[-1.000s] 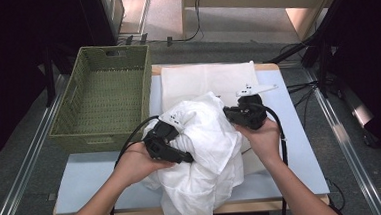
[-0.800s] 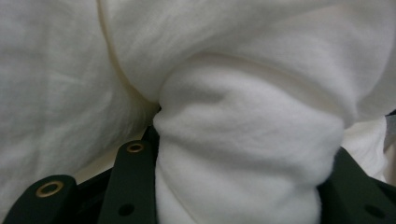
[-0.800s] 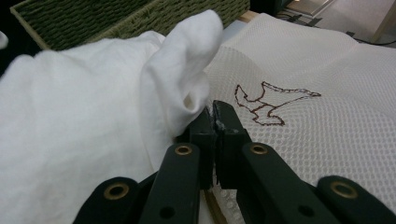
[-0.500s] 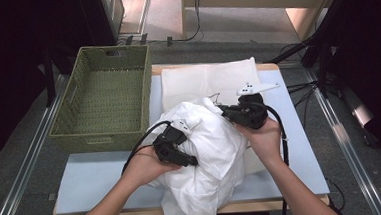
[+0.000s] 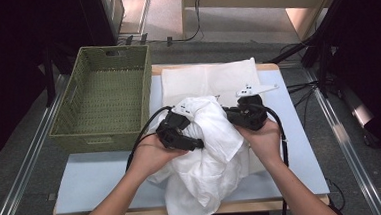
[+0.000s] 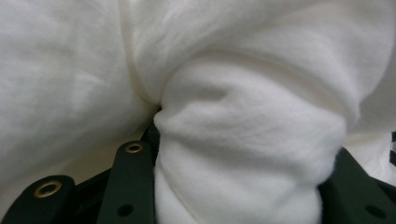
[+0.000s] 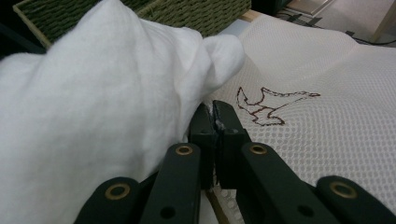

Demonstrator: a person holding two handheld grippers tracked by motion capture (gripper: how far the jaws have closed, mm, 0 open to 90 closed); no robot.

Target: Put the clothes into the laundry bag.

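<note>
A person holds 2 grippers over a light blue table (image 5: 97, 178), both working a bunched white cloth (image 5: 207, 171) that lies piled at the table's near middle and hangs over its front edge. The left gripper (image 5: 196, 144) is clamped on a thick roll of this cloth; in the left gripper view the fabric bulges between its 2 black jaws. The right gripper (image 7: 214, 122) has its jaws pressed together, with a thin edge of the cloth seemingly pinched between them at the cloth's right side. Beneath the cloth lies a white mesh sheet (image 7: 327, 112) bearing a dark red outline drawing (image 7: 268, 106). A green woven basket (image 5: 103, 100) stands at the table's left, just beside the sheet.
</note>
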